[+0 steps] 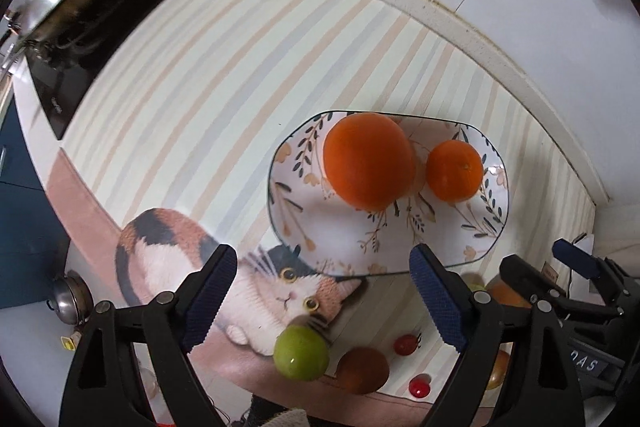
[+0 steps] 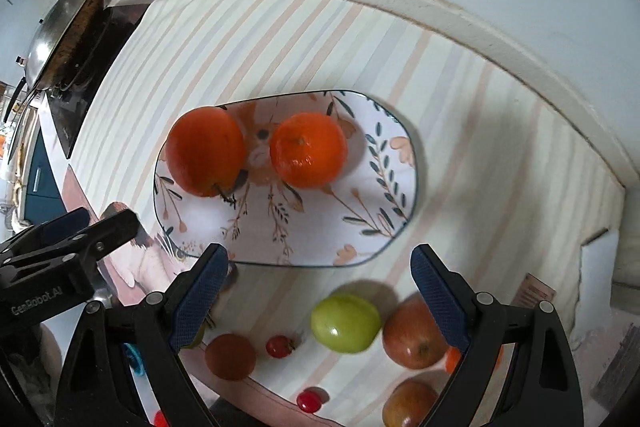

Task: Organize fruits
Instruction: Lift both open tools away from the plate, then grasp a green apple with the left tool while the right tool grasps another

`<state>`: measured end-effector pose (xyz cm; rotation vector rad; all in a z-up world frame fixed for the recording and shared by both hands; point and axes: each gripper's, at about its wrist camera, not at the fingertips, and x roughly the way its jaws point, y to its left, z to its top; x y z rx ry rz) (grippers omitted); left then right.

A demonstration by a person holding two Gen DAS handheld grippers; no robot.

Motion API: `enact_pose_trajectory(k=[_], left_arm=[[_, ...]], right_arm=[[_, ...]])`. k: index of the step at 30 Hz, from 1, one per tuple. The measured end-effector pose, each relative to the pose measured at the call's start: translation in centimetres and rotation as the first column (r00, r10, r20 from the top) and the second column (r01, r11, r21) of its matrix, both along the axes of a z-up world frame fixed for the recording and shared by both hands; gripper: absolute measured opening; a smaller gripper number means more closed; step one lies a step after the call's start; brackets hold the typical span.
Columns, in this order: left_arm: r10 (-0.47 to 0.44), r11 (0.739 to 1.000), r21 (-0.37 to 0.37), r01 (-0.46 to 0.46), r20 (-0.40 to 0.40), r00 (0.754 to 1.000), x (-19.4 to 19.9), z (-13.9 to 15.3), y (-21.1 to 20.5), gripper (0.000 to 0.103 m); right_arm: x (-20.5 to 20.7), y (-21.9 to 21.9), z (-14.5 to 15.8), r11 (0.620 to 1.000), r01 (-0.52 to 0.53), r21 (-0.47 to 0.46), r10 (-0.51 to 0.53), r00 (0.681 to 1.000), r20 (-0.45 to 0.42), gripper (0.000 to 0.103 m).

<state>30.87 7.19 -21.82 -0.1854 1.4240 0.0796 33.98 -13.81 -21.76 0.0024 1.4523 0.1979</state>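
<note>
Plate: the flowery plate (image 2: 372, 187) is sitting on the striped mat (image 1: 208, 75) on the bench, and it is holding a big orange fruit (image 2: 205, 151) and a smaller orange (image 2: 308, 149), side by side with a little gap showing between them.

Loose fruit: a green apple (image 2: 346, 323), a reddish apple (image 2: 412, 335), a brown round fruit (image 2: 230, 356) and some tiny red tomatoes (image 2: 280, 346) are lying on the mat in front of the plate, not on it. Another reddish apple (image 2: 408, 407) is peeking in at the bottom edge.

Right tongs: the right tongs (image 2: 320, 255) are hanging wide open with nothing in them, above the near rim of the plate and just behind the green apple.

Left tongs: the left tongs (image 1: 322, 255) are also gaping wide and holding nothing, over the cat picture (image 1: 256, 283) on the mat. In this view a green apple (image 1: 302, 351) is lying low between the arms.

Step in hand: it is looking like the next pick-up, most likely the green apple for the right tongs.

Doing it well: coming straight down so one finger is going on each side of the apple's fat middle; squeezing gently, because round smooth fruit is likely slipping or rolling away.

Watch out: the reddish apple is touching or nearly touching the green one, so one finger may be bumping it.

Putting down: the bare right part of the plate is looking like the best spot, away from the two oranges.
</note>
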Motion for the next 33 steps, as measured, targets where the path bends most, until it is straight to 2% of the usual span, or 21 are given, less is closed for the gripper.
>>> enact_pose_trajectory(k=[5,12,21,23,26,30,33], left_arm=[[-0.018,0.999,0.044,0.015,0.082,0.996,-2.5,2.8,0.0,0.088],[-0.044,0.997,0.063,0.035,0.151,0.987,-5.4,5.8,-0.3,0.088],[-0.052,0.997,0.058,0.041,0.208,0.977,-8.2,8.3,-0.5,0.088],[-0.049,0.997,0.065,0.037,0.198,0.979,-8.6,7.9,-0.3,0.088],[-0.026,0.997,0.074,0.014,0.157,0.987,-9.1,6.1,0.4,0.088],[0.015,0.999,0.050,-0.017,0.032,0.999,-9.2,1.3,1.5,0.088],[0.036,0.999,0.010,-0.035,-0.076,0.996,-9.3,-2.9,2.0,0.088]], right_arm=[[-2.0,-0.1,2.6,1.000,0.006,-0.013,-0.005,0.998,0.062,0.095],[-4.8,0.2,5.8,0.999,0.032,-0.006,-0.031,0.990,0.140,0.095],[-8.3,-0.5,9.5,0.994,0.073,0.075,-0.087,0.977,0.195,0.095],[-8.8,-0.9,9.4,0.993,0.083,0.087,-0.098,0.978,0.186,0.095],[-9.4,-1.8,7.4,0.989,0.107,0.102,-0.120,0.983,0.135,0.095],[-9.3,-3.2,3.0,0.982,0.150,0.116,-0.155,0.987,0.038,0.095],[-9.0,-3.9,0.1,0.977,0.172,0.123,-0.171,0.985,-0.013,0.095]])
